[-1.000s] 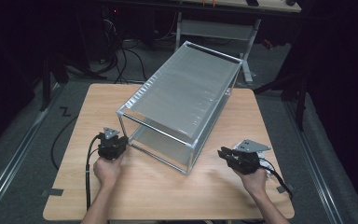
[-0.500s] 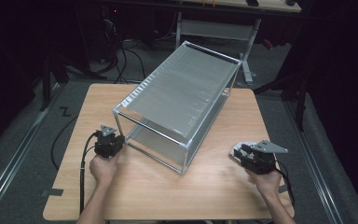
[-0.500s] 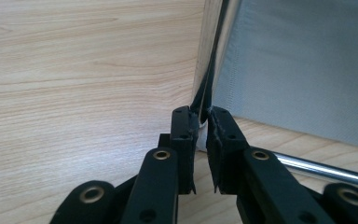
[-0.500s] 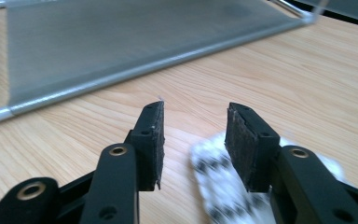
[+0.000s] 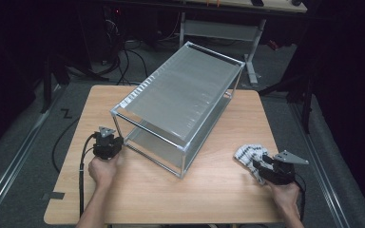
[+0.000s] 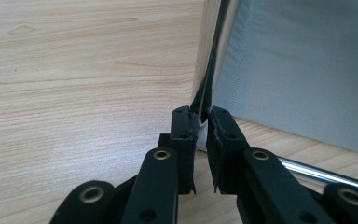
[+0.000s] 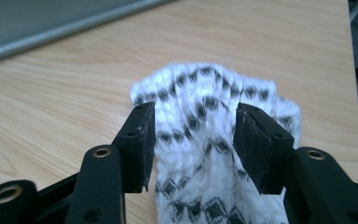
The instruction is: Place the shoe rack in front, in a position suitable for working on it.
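A metal-framed rack [image 5: 180, 95] with grey fabric panels stands askew on the wooden table [image 5: 218, 199]. My left gripper [image 5: 115, 141] sits at the rack's near left corner. In the left gripper view it [image 6: 203, 126] is shut on the upright corner post [image 6: 206, 70], beside the grey panel [image 6: 298, 70]. A white knitted cloth with a black pattern [image 5: 246, 153] lies near the table's right front. My right gripper [image 5: 257, 164] is at the cloth's near end. In the right gripper view it [image 7: 193, 135] is open, one jaw on either side of the cloth [image 7: 205, 88].
The rack takes up the table's middle and back. Bare wood lies along the front edge between the two hands. The right table edge [image 5: 285, 152] is close to the cloth. Cables [image 5: 81, 175] trail from the left gripper, and dark floor with table legs lies beyond.
My right gripper has moved right, away from the rack's front corner, to the cloth near the table's right edge. The left gripper and the rack's near corner have shifted slightly left.
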`<state>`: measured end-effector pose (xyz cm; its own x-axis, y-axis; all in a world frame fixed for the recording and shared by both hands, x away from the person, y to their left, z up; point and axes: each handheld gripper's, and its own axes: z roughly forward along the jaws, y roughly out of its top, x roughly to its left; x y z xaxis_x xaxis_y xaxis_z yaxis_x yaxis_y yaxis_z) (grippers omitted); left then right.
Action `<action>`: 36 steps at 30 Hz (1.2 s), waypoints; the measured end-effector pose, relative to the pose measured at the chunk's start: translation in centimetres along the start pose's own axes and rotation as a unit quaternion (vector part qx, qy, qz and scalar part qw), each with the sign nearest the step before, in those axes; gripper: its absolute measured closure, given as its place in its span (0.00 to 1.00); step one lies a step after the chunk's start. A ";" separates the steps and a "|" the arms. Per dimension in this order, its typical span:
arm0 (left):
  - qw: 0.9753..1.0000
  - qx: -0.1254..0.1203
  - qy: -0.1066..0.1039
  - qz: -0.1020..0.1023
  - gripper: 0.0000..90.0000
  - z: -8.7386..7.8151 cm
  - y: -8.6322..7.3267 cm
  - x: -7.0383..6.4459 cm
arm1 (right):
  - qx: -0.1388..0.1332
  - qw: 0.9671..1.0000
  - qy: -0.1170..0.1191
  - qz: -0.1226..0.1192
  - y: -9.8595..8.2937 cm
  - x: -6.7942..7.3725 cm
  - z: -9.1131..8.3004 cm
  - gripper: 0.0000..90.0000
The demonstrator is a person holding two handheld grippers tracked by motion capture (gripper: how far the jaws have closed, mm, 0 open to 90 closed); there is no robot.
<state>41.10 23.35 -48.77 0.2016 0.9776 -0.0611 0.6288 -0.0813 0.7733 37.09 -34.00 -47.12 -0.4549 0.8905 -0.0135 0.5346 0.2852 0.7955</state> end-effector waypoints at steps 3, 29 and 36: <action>1.000 -0.006 -0.003 -0.002 0.84 -0.2 -0.2 0.0 | 0.016 1.000 -0.006 0.002 -0.6 -0.2 1.1 0.56; 0.989 -0.030 -0.109 0.091 0.47 -5.6 -2.2 -9.0 | 0.033 0.999 0.015 -0.002 -0.1 0.8 4.1 0.88; 0.979 -0.036 -0.159 0.123 0.43 -5.9 -2.3 -12.6 | 0.032 0.999 0.013 -0.003 -0.1 0.8 4.3 0.88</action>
<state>32.71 12.41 -46.02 0.5704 0.8197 -0.0525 0.4801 -0.2808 0.8311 39.71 -31.78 -49.79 -0.4757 0.8796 -0.0010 0.5768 0.3128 0.7547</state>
